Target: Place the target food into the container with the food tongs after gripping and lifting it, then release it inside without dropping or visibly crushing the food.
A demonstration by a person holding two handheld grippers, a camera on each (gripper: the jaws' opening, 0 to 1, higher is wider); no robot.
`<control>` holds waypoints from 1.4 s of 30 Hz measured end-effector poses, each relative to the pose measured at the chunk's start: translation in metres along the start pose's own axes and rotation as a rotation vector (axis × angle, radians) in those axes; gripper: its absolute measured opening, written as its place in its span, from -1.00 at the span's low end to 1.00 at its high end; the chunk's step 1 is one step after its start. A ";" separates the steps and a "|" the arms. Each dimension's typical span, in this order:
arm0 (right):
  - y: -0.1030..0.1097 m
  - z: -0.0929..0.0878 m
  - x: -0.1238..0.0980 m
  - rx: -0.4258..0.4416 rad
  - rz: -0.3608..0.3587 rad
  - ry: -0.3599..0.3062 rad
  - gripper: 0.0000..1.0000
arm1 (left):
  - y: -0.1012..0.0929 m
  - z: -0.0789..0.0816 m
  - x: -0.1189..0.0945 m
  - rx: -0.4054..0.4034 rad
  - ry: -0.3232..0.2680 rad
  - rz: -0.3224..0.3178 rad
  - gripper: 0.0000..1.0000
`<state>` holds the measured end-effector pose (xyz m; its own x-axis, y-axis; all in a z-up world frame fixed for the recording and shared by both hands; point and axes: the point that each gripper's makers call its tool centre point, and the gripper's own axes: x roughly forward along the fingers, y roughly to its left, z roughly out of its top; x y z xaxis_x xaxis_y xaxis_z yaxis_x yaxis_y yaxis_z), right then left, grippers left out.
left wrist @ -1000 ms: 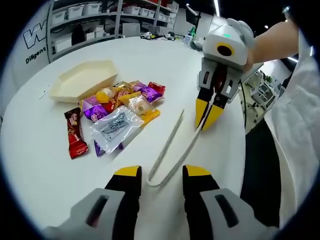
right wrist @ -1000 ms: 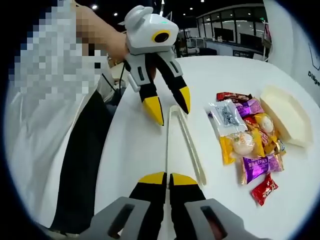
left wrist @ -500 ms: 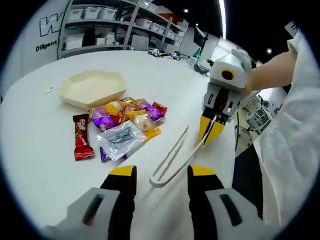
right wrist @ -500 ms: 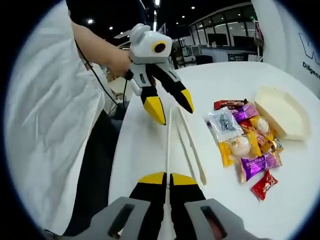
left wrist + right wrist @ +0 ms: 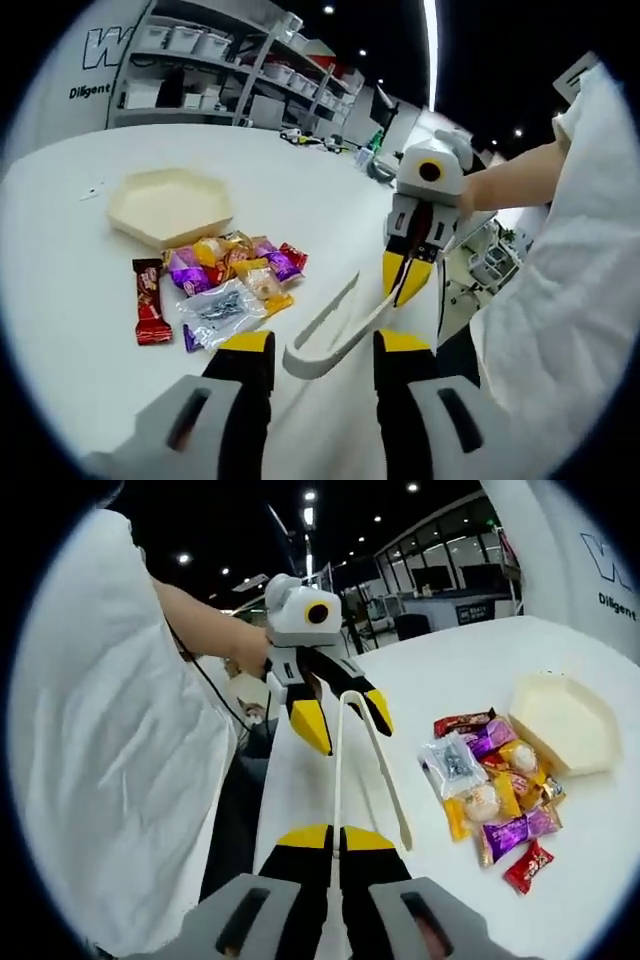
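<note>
Cream food tongs [image 5: 325, 335] hang above the white table, one arm tip pinched by my right gripper [image 5: 404, 284], which is shut on it. Their looped hinge end sits between the spread jaws of my left gripper [image 5: 325, 346], which is open. In the right gripper view the tongs [image 5: 337, 780] run from my right gripper [image 5: 335, 842] up to the left gripper [image 5: 346, 718]. A pile of wrapped snacks [image 5: 225, 278] lies beside a cream hexagonal container [image 5: 165, 205], which is empty. The snacks [image 5: 490, 780] and container [image 5: 560, 725] are right of the tongs there.
A red snack bar [image 5: 148, 315] lies at the pile's near-left edge. A person in a white shirt [image 5: 110, 750] stands at the table's edge [image 5: 455, 330], holding both grippers. Shelves with bins [image 5: 200, 70] stand behind the table.
The right gripper has raised the tongs off the table. Both views have risen and pulled back, and the tongs' hinge end now sits between the left gripper's jaws.
</note>
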<state>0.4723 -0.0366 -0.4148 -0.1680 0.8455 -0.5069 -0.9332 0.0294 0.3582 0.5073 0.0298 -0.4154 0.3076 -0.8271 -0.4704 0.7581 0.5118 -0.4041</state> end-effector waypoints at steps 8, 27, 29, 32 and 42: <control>0.008 0.010 -0.006 -0.005 0.049 -0.021 -1.00 | -0.011 0.011 -0.004 0.015 -0.022 -0.044 -0.30; 0.016 0.016 -0.010 -0.025 0.084 -0.018 -1.00 | -0.034 0.024 -0.008 0.056 -0.039 -0.133 -0.39; 0.016 0.016 -0.010 -0.024 0.084 -0.018 -1.00 | -0.034 0.026 -0.008 0.059 -0.040 -0.133 -0.38; 0.019 0.018 -0.011 -0.026 0.089 -0.019 -1.00 | -0.036 0.027 -0.009 0.066 -0.037 -0.137 -0.40; 0.025 0.022 -0.012 -0.037 0.108 -0.020 -1.00 | -0.042 0.029 -0.006 0.080 -0.035 -0.161 -0.42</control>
<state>0.4582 -0.0345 -0.3831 -0.2618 0.8532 -0.4511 -0.9211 -0.0814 0.3806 0.4902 0.0067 -0.3723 0.1970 -0.9051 -0.3767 0.8421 0.3530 -0.4078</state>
